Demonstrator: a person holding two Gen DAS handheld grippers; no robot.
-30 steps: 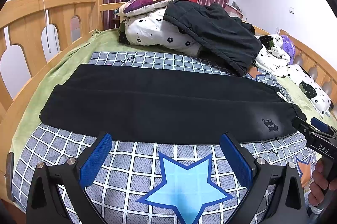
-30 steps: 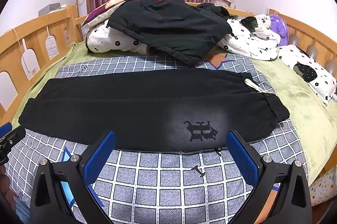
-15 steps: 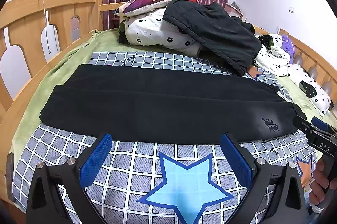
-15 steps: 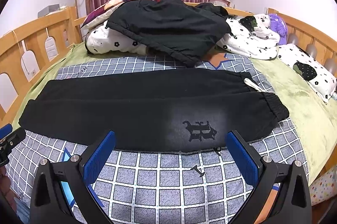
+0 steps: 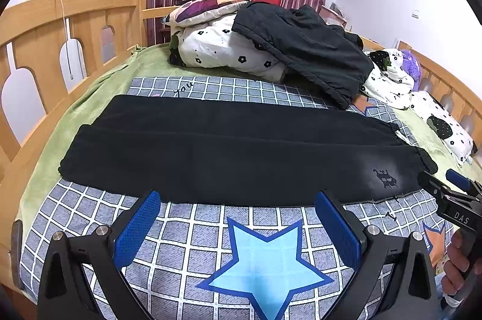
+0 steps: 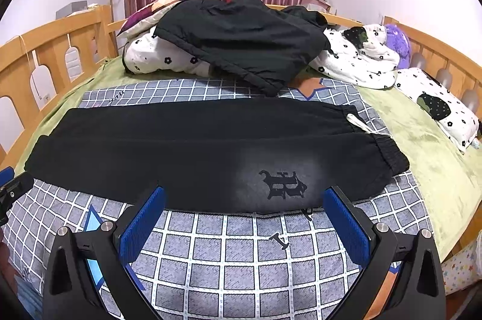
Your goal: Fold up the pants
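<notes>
Black pants lie flat across the checked bed cover, one leg folded over the other, cuffs to the left and elastic waistband to the right. A grey patch with a black emblem sits near the waist. My left gripper is open and empty, just short of the pants' near edge. My right gripper is open and empty in front of the emblem. In the left wrist view the right gripper shows at the far right, near the waistband.
A heap of flowered quilts and pillows with a dark jacket over it lies behind the pants. Wooden bed rails run along the left and right sides. A flowered pillow lies at the right.
Both grippers have crept slightly forward toward the pants. Nothing on the bed has moved.
</notes>
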